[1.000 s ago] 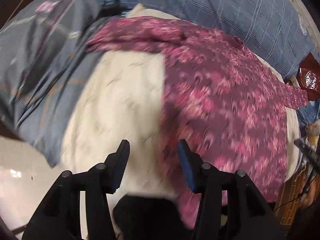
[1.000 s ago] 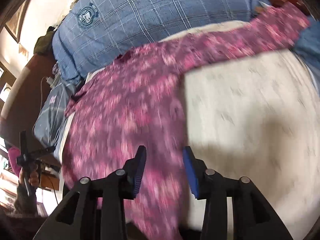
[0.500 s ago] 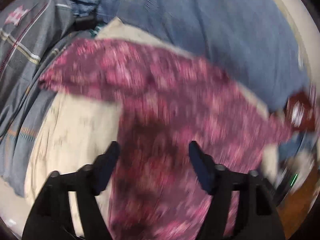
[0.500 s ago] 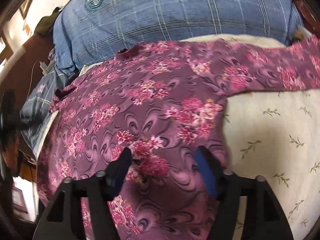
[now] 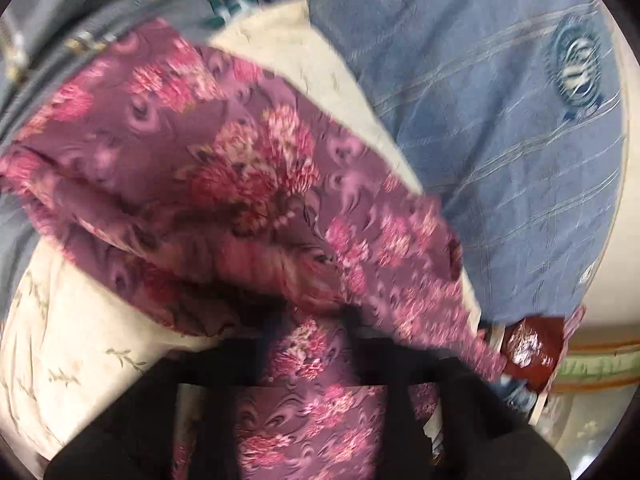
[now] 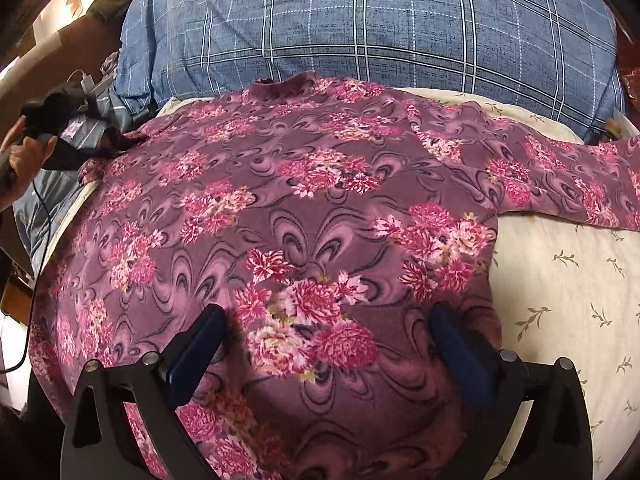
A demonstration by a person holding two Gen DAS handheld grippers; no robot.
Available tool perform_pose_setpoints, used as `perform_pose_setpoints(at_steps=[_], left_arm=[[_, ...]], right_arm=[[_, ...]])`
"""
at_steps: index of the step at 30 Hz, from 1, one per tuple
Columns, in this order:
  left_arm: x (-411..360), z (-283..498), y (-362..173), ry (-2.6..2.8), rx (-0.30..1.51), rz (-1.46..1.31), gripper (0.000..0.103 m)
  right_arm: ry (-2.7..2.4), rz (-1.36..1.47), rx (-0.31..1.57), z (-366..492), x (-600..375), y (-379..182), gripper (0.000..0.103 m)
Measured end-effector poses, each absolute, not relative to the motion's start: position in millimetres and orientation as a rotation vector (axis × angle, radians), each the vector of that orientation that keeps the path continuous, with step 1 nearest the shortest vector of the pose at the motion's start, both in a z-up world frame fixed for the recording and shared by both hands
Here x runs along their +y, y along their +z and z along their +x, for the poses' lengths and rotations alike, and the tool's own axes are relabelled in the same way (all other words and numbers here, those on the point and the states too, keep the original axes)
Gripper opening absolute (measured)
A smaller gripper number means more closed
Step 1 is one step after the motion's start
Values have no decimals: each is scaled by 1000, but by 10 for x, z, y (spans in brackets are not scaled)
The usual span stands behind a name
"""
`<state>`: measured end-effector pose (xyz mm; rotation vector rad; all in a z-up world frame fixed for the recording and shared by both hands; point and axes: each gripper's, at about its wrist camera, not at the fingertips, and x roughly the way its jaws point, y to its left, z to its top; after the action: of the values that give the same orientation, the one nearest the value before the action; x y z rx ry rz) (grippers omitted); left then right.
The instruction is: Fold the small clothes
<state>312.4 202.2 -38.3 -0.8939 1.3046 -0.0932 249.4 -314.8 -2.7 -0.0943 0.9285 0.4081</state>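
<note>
A purple long-sleeved top [image 6: 304, 184] with pink flowers lies spread on the bed, neck toward the far side, one sleeve stretched out to the right. My right gripper [image 6: 326, 320] hovers just over its lower body. Its jaws are opening wide, with flat fabric under them and nothing pinched. In the left wrist view the top [image 5: 240, 168] is bunched and lifted. My left gripper [image 5: 308, 320] is shut on a fold of it, its fingers mostly hidden under the cloth. The right wrist view shows that left gripper [image 6: 60, 120] in a hand [image 6: 24, 156] at the top's left sleeve end.
A blue plaid quilt [image 6: 360, 20] is heaped along the far side of the bed. The cream sheet [image 6: 560, 280] with leaf sprigs shows to the right. Grey-blue plaid bedding [image 5: 60, 12] lies at the left, and a dark red packet [image 5: 532, 352] sits near the bed's edge.
My left gripper swung across to the sleeve and closed on it, and the cloth is now bunched over its fingers. My right gripper spread wider and sank closer to the top's body.
</note>
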Motion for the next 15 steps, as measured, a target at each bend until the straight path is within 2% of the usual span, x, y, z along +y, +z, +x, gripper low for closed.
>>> perform_pose_setpoints(at_steps=[3,7,9,11,13,15], left_arm=[[2241,3126,-139,-51,1255,-858,4],[3050,2909,677,198,950,-762,4],[3653,2654,1098,516,783,-647,4],[4084,2487,1220,708,758,-596,6],[4395,2310,1167,681,820,-676,6],[4393,2160,1106,595,847,-705,13]], right_arm=[[403,-98,925,2492,-3141,-31,103],[393,-113,920,2491,-3114,-39,103],[388,-105,916,2492,-3115,-39,103],[380,-90,910,2498,-3119,-36,103],[368,-84,914,2501,-3110,-31,103],[357,-90,930,2518,-3091,-17,103]])
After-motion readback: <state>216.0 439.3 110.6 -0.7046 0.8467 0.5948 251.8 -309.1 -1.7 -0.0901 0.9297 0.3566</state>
